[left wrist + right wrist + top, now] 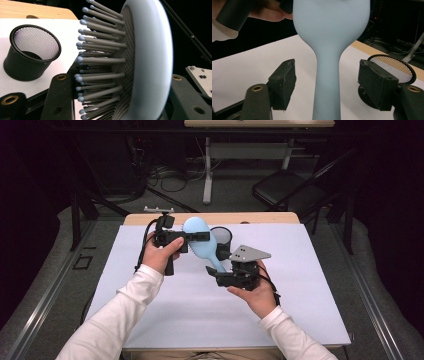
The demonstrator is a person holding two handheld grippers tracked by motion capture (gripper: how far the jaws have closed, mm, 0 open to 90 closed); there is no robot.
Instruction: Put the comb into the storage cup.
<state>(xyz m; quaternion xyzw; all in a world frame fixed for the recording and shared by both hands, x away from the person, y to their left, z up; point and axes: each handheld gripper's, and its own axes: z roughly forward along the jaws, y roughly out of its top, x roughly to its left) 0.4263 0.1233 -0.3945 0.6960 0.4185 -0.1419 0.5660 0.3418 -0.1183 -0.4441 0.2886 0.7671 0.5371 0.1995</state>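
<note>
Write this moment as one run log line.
left hand-held gripper: shut on hairbrush head | right hand-held gripper: open around handle, not touching | mesh cup: upright on table

The hairbrush (pixel 329 37) head is cut off above the right gripper (pixel 328 82); its handle end runs off below

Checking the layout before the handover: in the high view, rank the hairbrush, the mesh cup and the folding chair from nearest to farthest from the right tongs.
1. Hairbrush: its handle sits between the right tongs.
2. Mesh cup: just behind, on the table.
3. Folding chair: on the floor beyond the table, to the right.
</note>
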